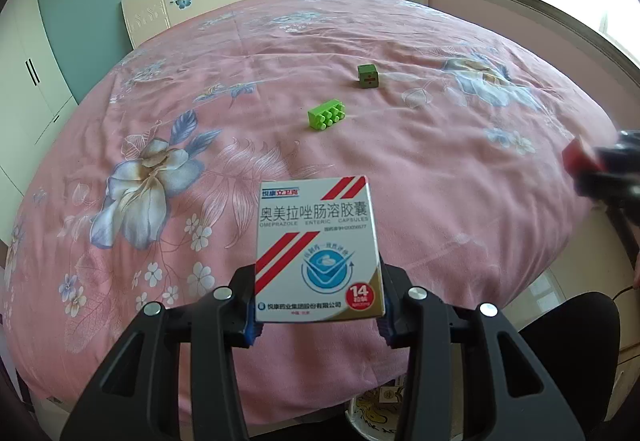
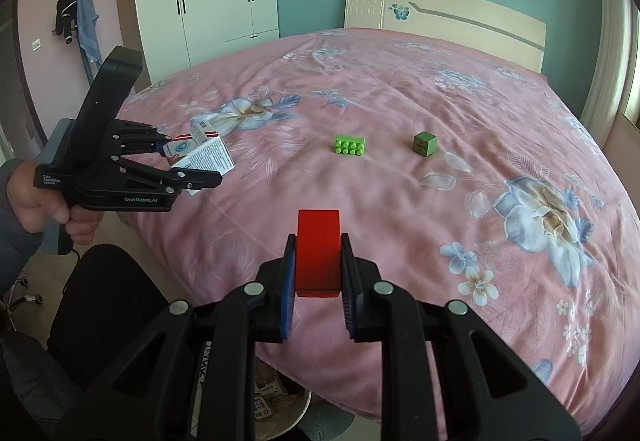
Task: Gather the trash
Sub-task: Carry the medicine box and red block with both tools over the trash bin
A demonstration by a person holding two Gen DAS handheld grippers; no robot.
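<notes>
Two toys on bed: green brick (image 2: 349,145), green cube (image 2: 424,143) | left gripper (image 1: 320,305) clamps medicine box (image 1: 318,251) | right gripper (image 2: 318,273) clamps red block (image 2: 318,253)

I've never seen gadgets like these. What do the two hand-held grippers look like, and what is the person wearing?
Each gripper is black plastic with open triangular cut-outs, silver round pivot pins and blue ribbed pads on its fingers. The left gripper carries white lettering on its side, a tall black block on top, a grey handle and a dark cable below. The right gripper looks alike. A grey sleeve shows.
</notes>
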